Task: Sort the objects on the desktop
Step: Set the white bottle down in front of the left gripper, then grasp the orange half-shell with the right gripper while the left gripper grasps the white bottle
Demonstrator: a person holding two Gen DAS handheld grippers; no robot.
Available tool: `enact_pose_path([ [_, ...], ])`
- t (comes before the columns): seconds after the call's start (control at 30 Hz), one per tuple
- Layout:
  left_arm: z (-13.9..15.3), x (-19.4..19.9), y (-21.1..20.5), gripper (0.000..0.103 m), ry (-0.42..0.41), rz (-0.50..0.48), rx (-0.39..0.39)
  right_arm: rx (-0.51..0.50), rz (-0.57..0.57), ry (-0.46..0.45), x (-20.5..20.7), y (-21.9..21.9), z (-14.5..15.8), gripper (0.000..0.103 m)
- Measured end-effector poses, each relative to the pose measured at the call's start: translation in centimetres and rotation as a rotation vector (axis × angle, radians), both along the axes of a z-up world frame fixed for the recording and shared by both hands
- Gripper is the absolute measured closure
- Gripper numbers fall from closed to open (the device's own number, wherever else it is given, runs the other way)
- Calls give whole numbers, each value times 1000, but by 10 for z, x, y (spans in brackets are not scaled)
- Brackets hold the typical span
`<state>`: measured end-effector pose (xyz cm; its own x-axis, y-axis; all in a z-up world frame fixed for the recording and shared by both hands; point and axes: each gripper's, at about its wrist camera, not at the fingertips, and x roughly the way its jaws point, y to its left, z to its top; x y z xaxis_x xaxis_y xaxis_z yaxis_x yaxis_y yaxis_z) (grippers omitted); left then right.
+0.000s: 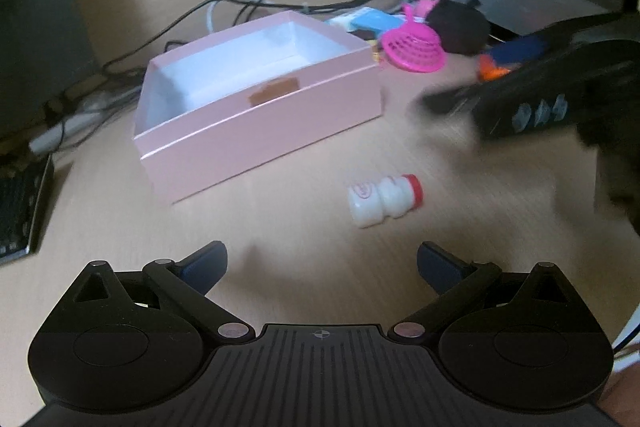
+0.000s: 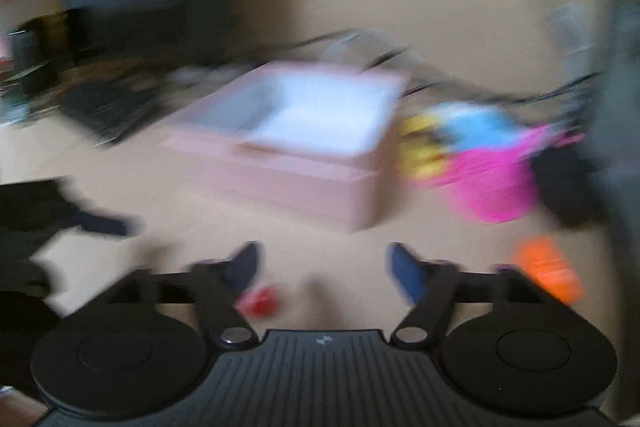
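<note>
Left claw (image 1: 322, 263) spread wide, nothing between fingers, above worktop (image 1: 280, 223). Small white bottle (image 1: 385, 200), red cap, lies on side just beyond claw, near pink box (image 1: 260, 131) front corner. Right claw (image 2: 322, 267) wide open, empty; view blurred.

1 pink box (image 1: 256, 115), 1 small bottle (image 1: 384, 201), 1 pink scoop (image 1: 412, 47), 1 keyboard (image 1: 20, 207), 2 grippers.

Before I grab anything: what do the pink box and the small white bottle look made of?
Pink box: likely rigid paperboard, matte pink outside, white lining, crisp folded edges. White bottle: seemingly glossy moulded plastic with a red cap, lying on its side on the desk.
</note>
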<state>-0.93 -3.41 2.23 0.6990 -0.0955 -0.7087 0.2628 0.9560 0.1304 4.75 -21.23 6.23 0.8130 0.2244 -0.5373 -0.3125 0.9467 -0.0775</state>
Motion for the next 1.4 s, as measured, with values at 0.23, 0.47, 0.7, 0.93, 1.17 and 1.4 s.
enact_pose_path([
  [0.23,3,-6,2,0,14,3,-47,34,-330,74,47,-62,-18,10],
  [0.47,6,-5,-4,0,19,22,-70,77,-285,136,66,-68,-27,22],
  [0.7,10,12,-24,0,54,56,-119,89,-265,163,63,-76,-29,53],
  [0.93,10,15,-48,30,-26,30,-23,13,-111,71,-14,-57,-5,53],
  [1.17,3,24,-50,47,-2,44,-26,-25,-23,78,-54,-41,-8,53],
  [1.4,4,16,-44,55,2,41,-51,-29,23,86,-64,-33,-1,53],
])
